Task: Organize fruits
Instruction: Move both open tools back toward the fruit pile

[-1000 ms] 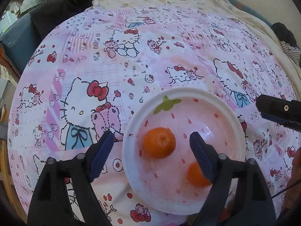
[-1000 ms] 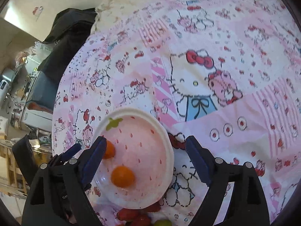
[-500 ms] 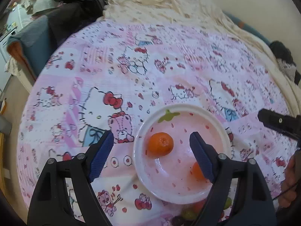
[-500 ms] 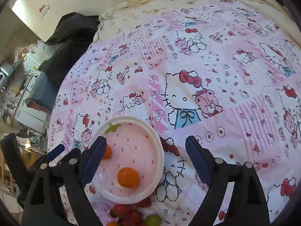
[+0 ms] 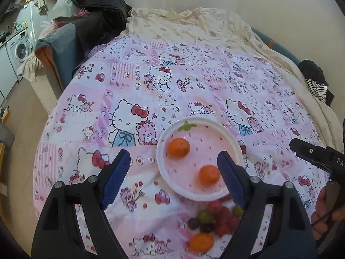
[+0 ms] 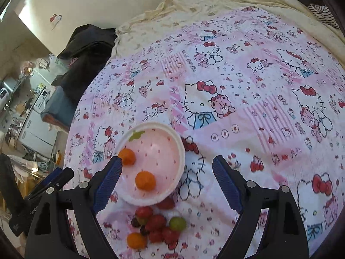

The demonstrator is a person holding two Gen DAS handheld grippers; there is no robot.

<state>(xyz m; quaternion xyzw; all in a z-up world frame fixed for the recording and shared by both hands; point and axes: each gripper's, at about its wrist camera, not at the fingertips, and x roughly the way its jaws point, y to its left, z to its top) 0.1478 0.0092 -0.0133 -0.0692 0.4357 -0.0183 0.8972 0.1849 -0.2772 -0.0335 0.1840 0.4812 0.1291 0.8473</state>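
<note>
A pink strawberry-print plate (image 5: 200, 151) (image 6: 159, 157) lies on the bedspread with two oranges in it, one toward the rear (image 5: 179, 147) (image 6: 127, 156) and one toward the front (image 5: 209, 174) (image 6: 145, 180). Just in front of the plate is a loose fruit pile (image 5: 213, 218) (image 6: 158, 224) of red fruits, green and dark grapes, and a third orange (image 5: 201, 242) (image 6: 136, 240). My left gripper (image 5: 173, 153) hovers open above the plate, holding nothing. My right gripper (image 6: 167, 159) is open too, empty, above the plate's right rim.
The pink cartoon-cat bedspread (image 5: 194, 82) covers a round bed with a cream blanket (image 5: 194, 21) at the back. Dark clothes (image 5: 97, 15) are heaped at the rear left, a striped garment (image 5: 319, 88) at the right. A washing machine (image 5: 19, 47) stands beyond the bed's left edge.
Both grippers have drawn up and back from the plate, which now looks smaller. The fruit pile in front of it has come into view. The jaws stayed as wide.
</note>
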